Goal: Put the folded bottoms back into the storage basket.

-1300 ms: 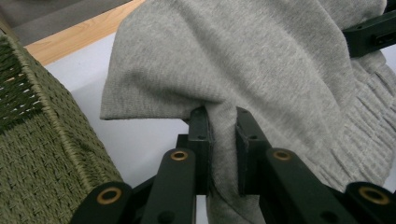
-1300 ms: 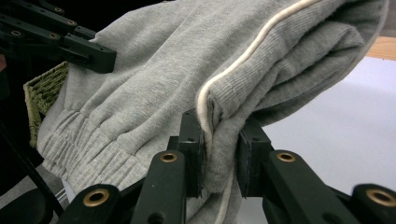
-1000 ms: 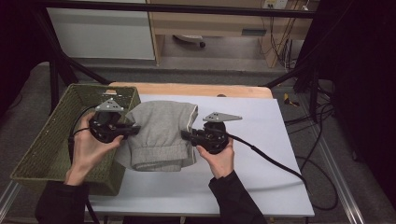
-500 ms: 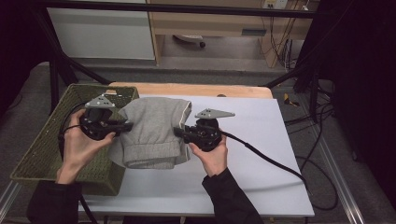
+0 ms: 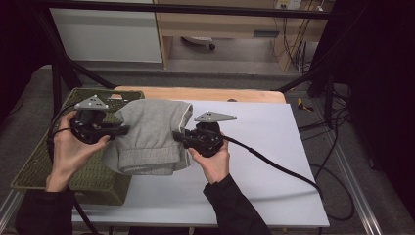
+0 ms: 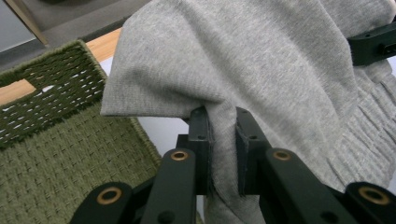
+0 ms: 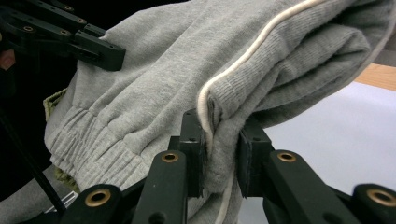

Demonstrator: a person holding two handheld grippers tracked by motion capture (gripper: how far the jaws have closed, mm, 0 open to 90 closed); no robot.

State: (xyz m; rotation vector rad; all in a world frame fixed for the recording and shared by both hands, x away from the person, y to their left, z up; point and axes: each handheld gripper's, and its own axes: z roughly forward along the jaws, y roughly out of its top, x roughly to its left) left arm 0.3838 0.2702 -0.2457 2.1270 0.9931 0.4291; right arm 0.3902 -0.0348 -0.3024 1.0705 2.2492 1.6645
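A folded grey sweatshirt (image 5: 149, 137) hangs between the two grippers over the table's left edge, half above the green woven basket (image 5: 34, 171). The left gripper (image 6: 223, 154) pinches one side fold, the right gripper (image 7: 219, 154) clamps the opposite side beside the white piping — a two-sided hold that likely keeps the fold intact for lowering into the basket.
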